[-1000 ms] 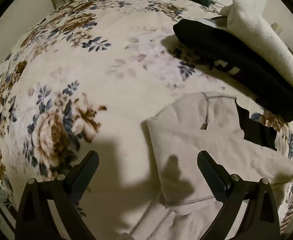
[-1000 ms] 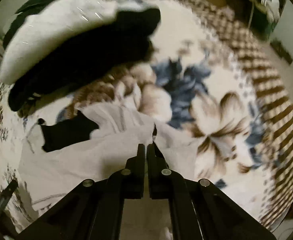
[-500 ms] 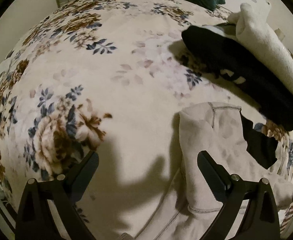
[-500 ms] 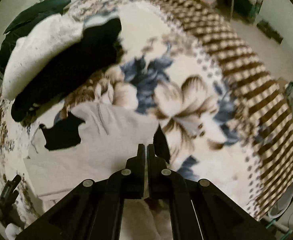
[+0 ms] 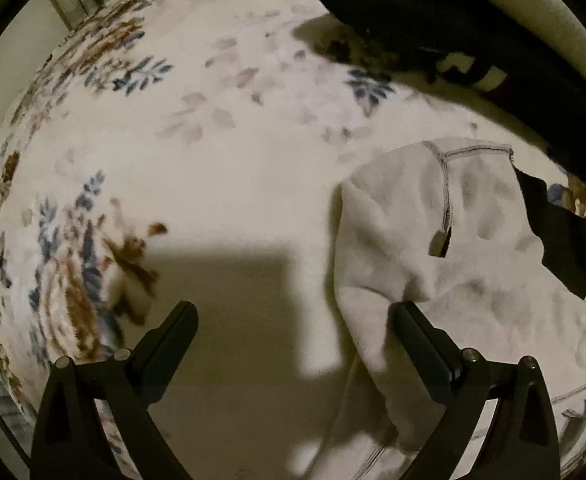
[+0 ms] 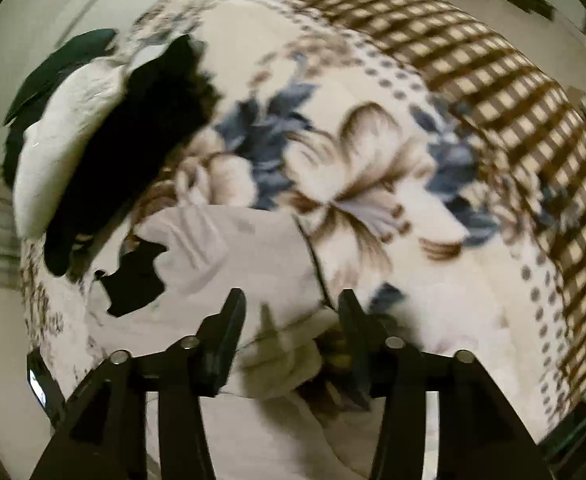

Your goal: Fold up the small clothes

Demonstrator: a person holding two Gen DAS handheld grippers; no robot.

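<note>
We held both grippers apart: the left [image 5: 295,326] beside the shirt's [image 5: 453,248] edge, the right [image 6: 291,312] straddling its folded corner on the blanket [image 6: 373,184].

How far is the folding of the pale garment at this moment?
Done: one part of the pale garment already lies doubled over itself on the floral blanket. In hand: nothing; the right gripper and left gripper both have jaws apart. Left: further folds, then perhaps the black garment and white garment behind.
</note>
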